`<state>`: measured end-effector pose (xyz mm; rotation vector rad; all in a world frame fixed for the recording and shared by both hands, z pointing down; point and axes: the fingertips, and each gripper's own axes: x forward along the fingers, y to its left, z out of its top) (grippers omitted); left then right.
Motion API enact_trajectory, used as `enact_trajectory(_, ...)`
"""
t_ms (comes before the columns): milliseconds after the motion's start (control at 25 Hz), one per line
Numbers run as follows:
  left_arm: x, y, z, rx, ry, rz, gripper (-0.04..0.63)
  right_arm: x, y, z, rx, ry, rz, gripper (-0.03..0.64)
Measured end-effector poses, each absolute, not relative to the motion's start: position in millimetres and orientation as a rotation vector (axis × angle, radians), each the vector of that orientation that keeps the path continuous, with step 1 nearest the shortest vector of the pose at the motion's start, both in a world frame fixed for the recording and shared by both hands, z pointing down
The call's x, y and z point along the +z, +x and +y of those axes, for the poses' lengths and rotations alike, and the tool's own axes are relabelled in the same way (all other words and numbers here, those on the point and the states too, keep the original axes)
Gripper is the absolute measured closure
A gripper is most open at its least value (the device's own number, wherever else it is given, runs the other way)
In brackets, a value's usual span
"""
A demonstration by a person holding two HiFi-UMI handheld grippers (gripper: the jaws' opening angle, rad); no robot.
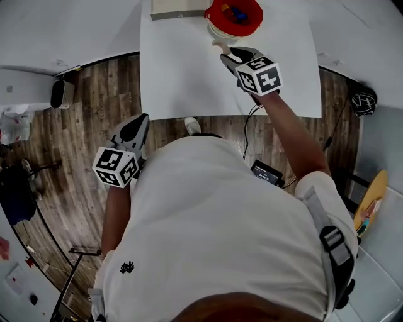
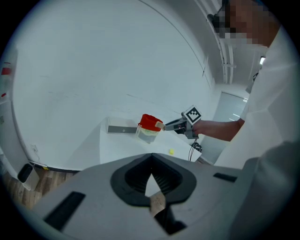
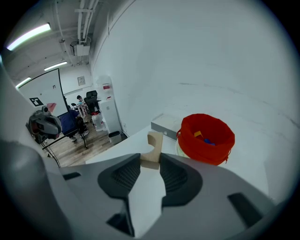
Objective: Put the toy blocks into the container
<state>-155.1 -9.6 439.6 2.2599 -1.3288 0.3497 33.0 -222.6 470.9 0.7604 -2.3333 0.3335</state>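
Right claw [image 3: 151, 163] extended forward, gripping wooden block [image 3: 154, 143], left claw [image 2: 151, 160] lowered, closed.

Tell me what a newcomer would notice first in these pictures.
The bright red container at the white table's far edge stands out, with coloured blocks inside. Right beside it, the right gripper holds a pale wooden block. The left gripper hangs empty over the wooden floor.

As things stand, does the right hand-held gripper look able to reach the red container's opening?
Probably yes: the right hand-held gripper, shut on a wooden block, sits just beside the red container, whose top is open.
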Motion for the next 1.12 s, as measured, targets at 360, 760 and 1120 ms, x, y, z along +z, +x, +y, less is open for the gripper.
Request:
enact_trajectory(360, 436.8, -144.0, -31.7, 0.358, 2.261, -1.348, 0.589, 430.4, 59.4, -282.7, 0.281, 0.777, -2.373, 0.485)
enact_trajectory(760, 437.9, -137.0, -48.7, 0.362, 2.209, -1.408, 0.589, 433.5, 74.8, -371.0, 0.234, 0.676, -2.342, 0.485)
enact_trajectory(1120, 440.7, -143.7, -48.9, 0.353, 2.125, -1.482, 0.589, 483.6, 76.3, -417.2, 0.219, 0.532, -2.186, 0.485)
